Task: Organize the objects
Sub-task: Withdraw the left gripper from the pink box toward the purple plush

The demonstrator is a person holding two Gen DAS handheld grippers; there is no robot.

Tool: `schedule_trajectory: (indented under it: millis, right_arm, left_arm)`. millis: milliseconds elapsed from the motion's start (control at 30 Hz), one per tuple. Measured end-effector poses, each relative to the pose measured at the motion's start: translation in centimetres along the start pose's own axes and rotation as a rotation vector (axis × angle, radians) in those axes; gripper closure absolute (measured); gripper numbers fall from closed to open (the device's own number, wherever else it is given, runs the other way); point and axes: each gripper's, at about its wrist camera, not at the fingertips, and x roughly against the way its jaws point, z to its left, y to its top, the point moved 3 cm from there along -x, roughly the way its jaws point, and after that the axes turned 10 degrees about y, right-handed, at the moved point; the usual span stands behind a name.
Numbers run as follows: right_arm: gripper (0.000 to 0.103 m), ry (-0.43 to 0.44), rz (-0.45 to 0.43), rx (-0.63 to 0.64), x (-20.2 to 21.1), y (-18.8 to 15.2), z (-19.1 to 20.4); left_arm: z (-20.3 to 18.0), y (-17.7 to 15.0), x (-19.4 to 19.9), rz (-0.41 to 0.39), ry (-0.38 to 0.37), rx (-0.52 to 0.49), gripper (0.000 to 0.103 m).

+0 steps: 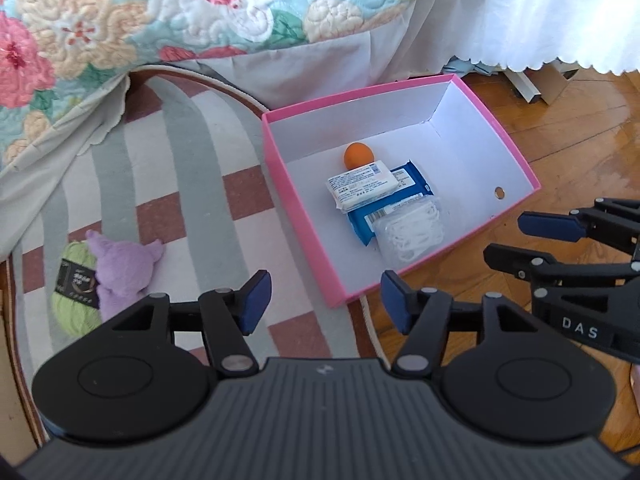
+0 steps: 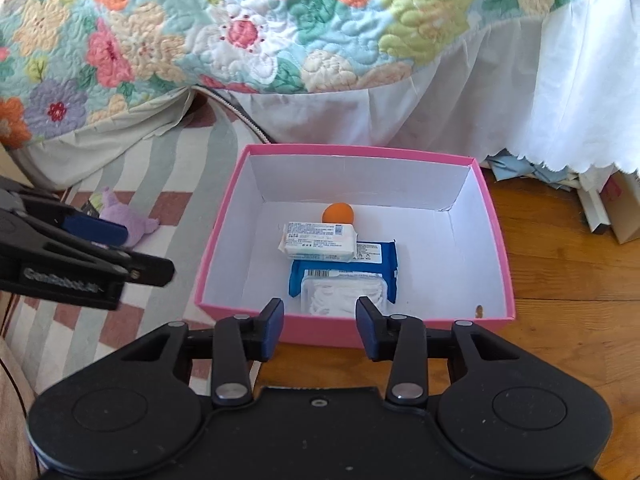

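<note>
Both the left gripper (image 1: 324, 300) and right gripper (image 2: 320, 328) hang empty, jaws apart. Left on the rug (image 1: 192, 184): a purple plush toy (image 1: 120, 270) touching a green yarn skein (image 1: 74, 292), beside the pink box (image 1: 296, 216). Both look soft and light, so I'd pinch the plush's body.

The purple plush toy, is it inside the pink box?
No, the purple plush toy lies on the striped rug beside the green yarn, outside the pink box.
</note>
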Motion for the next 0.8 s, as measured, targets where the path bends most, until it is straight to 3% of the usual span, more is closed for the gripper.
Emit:
schedule_trajectory:
  millis: [267, 800]
  right_arm:
    - [0.035, -0.035, 0.033, 0.069, 1.7, -0.6, 2.9]
    - [0.019, -0.004, 0.092, 0.158, 2.6, -1.3, 8.9]
  left_arm:
    - [1.5, -1.7, 3.3, -0.02, -0.005, -0.052, 0.038]
    - [5.3, -5.2, 6.5, -0.023, 0.031, -0.118, 0.03]
